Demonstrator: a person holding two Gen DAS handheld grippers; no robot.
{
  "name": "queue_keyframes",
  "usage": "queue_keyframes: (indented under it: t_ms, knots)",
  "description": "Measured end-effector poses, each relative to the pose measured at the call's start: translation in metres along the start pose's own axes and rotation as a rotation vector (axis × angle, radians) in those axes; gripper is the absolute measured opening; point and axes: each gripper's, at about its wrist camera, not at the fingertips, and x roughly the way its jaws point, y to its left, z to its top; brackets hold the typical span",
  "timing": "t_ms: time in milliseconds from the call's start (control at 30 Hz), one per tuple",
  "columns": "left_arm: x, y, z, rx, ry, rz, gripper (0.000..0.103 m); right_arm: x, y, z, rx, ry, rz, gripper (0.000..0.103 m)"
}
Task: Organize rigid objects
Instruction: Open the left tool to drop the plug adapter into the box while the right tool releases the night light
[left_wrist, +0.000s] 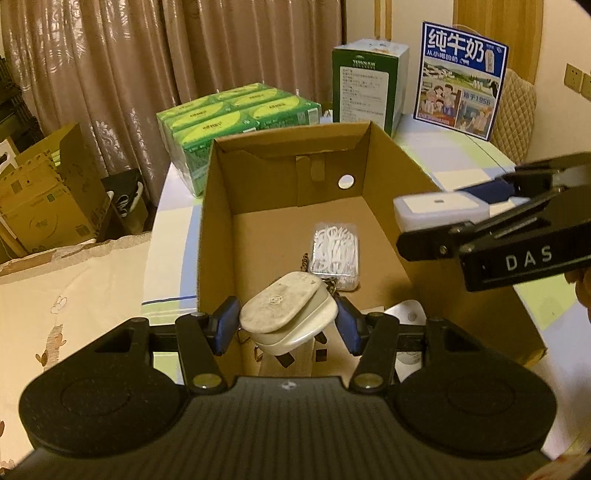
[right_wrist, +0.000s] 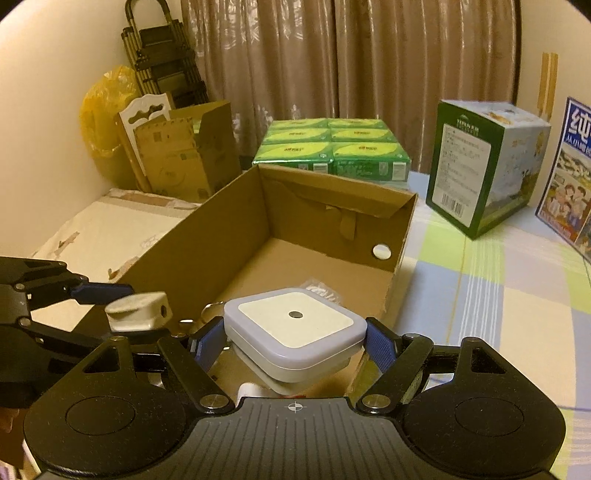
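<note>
Carry-to-box step. Left gripper (left_wrist: 286, 325) clamped on white plug adapter (left_wrist: 288, 314), lower centre, over cardboard box (left_wrist: 218, 236) near edge. Right gripper (right_wrist: 295, 341) clamped wide on square night light (right_wrist: 295, 328), lower centre. Next, probably: lower both inside, release clear of floss pick pack (left_wrist: 335, 254).

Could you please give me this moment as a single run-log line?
left gripper: shut on plug adapter | right gripper: shut on night light | both over cardboard box | in box: floss picks
</note>
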Motion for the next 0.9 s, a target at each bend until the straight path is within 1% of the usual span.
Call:
queue_keyframes:
  t_ms: [33, 100, 333, 900]
  knots:
    - [0.001, 0.000, 0.000, 0.004, -0.008, 0.000, 0.051, 0.001, 0.000, 0.001, 0.002, -0.002, 0.002, 0.076]
    - [0.000, 0.000, -0.001, 0.004, -0.031, 0.014, 0.064, 0.003, -0.002, 0.002, 0.016, -0.001, 0.008, 0.076]
    - [-0.014, 0.006, 0.000, -0.028, -0.063, 0.023, 0.065, 0.002, -0.001, 0.005, 0.026, -0.005, 0.015, 0.076]
    - [-0.023, 0.008, -0.006, -0.050, -0.068, 0.018, 0.064, 0.001, 0.006, 0.007, 0.027, -0.003, 0.011, 0.077]
